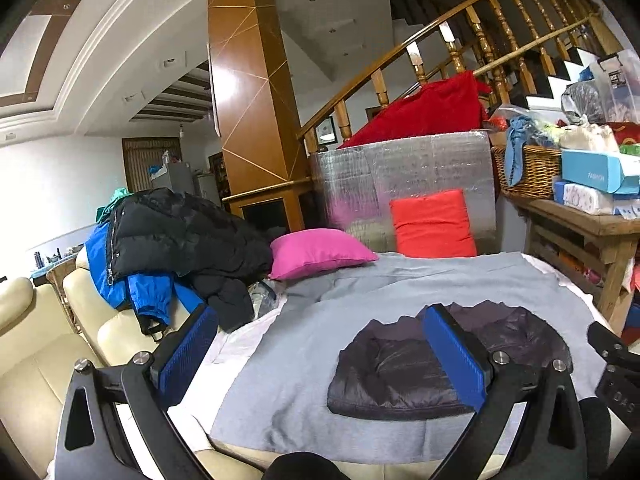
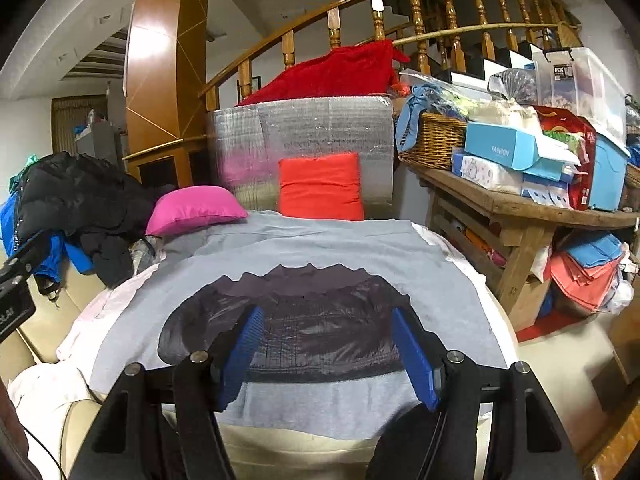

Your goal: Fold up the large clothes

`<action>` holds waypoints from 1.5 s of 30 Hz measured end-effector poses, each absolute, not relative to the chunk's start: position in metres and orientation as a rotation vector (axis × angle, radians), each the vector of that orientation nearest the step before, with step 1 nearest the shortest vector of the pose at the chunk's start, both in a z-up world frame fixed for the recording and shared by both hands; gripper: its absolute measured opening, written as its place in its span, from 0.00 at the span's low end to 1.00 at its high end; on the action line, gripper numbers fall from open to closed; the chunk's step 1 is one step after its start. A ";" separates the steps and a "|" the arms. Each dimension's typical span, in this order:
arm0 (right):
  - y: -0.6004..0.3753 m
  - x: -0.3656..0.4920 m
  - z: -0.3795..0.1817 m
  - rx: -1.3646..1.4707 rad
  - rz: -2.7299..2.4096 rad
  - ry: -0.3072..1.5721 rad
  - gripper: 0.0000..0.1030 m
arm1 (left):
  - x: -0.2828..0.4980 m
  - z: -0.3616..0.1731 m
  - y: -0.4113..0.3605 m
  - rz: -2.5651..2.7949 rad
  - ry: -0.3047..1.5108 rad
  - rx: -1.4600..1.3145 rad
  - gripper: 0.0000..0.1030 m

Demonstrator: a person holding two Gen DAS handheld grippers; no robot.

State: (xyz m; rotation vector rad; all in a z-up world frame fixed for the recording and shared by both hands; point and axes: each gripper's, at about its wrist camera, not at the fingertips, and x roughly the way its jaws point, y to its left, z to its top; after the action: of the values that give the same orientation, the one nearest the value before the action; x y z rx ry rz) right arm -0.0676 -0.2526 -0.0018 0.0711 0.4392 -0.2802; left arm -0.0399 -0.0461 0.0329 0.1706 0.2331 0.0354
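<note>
A dark purple puffer jacket (image 1: 392, 376) lies folded into a compact bundle on a grey cloth (image 1: 320, 344) spread over the sofa; it also shows in the right wrist view (image 2: 320, 320) on the grey cloth (image 2: 320, 240). My left gripper (image 1: 320, 352) is open and empty, held above the cloth with its right pad over the jacket's middle. My right gripper (image 2: 326, 348) is open and empty, hovering over the jacket's near edge, its blue pads (image 2: 412, 356) on either side.
A pile of black and blue coats (image 1: 172, 240) sits on the cream sofa (image 1: 40, 344) at left. A pink pillow (image 1: 316, 252) and an orange pillow (image 1: 434, 224) lie at the back. A cluttered wooden table (image 2: 520, 204) stands at right.
</note>
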 end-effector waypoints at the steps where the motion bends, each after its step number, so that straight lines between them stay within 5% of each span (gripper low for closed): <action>1: -0.252 -0.069 -0.001 0.069 -0.282 0.435 0.68 | -0.041 0.033 -0.046 0.035 0.229 0.171 0.99; 45: -0.233 -0.044 -0.006 -0.003 -0.337 0.466 0.68 | -0.016 0.009 -0.033 0.048 0.311 0.146 0.99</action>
State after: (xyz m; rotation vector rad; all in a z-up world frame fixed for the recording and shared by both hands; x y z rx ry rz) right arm -0.0444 -0.2332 -0.0063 -0.0033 0.4663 -0.3370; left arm -0.0160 -0.0334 0.0093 0.1463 0.3106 0.0478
